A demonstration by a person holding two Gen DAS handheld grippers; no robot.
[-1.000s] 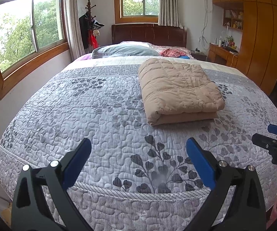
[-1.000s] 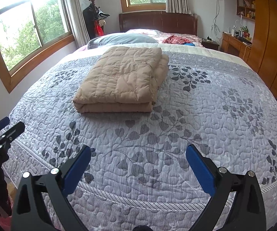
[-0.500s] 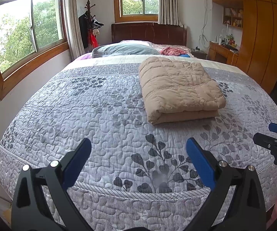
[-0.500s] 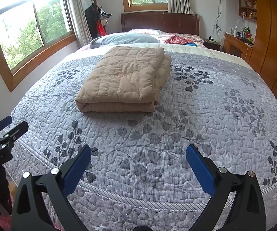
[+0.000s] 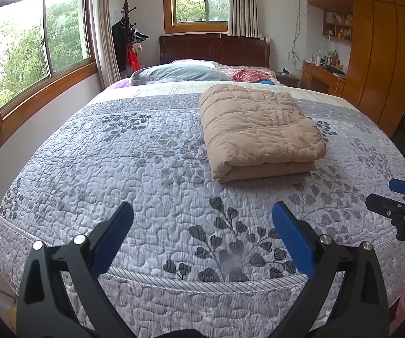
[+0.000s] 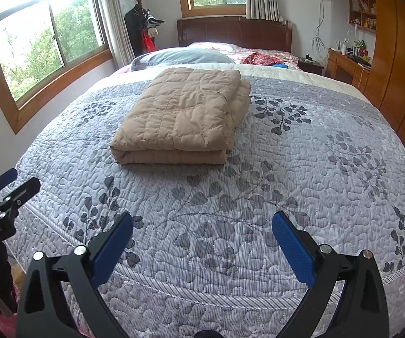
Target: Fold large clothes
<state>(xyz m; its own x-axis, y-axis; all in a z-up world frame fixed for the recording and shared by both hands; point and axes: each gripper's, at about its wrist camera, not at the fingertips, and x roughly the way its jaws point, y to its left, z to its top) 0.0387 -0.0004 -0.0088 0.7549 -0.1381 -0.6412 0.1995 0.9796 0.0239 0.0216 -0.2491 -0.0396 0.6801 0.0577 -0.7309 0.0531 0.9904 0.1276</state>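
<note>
Currently the tan quilted comforter [image 5: 260, 129] is folded into a thick rectangular stack, lying flat on the grey leaf-print bedspread [image 5: 146, 169]. It sits well ahead of both tongs: forward-right of the left gripper [image 5: 201, 222], forward-left of the right gripper [image 6: 202, 232]. Neither touches it. Left gripper: jaws spread wide, nothing between the blue pads [image 5: 112, 232], held low over the foot edge of the bed. Right gripper: same, jaws wide, empty, also at the foot edge; it shows at the right border of the left view, apart from the left one. Beyond the stack: a grey-blue pillow [image 5: 179, 73], a red checked cloth [image 5: 246, 76] and the dark headboard [image 5: 213, 48]. Shelf niche [image 5: 337, 25] in the wooden wardrobe, far right of the tongs, holds small items, too small to identify.
</note>
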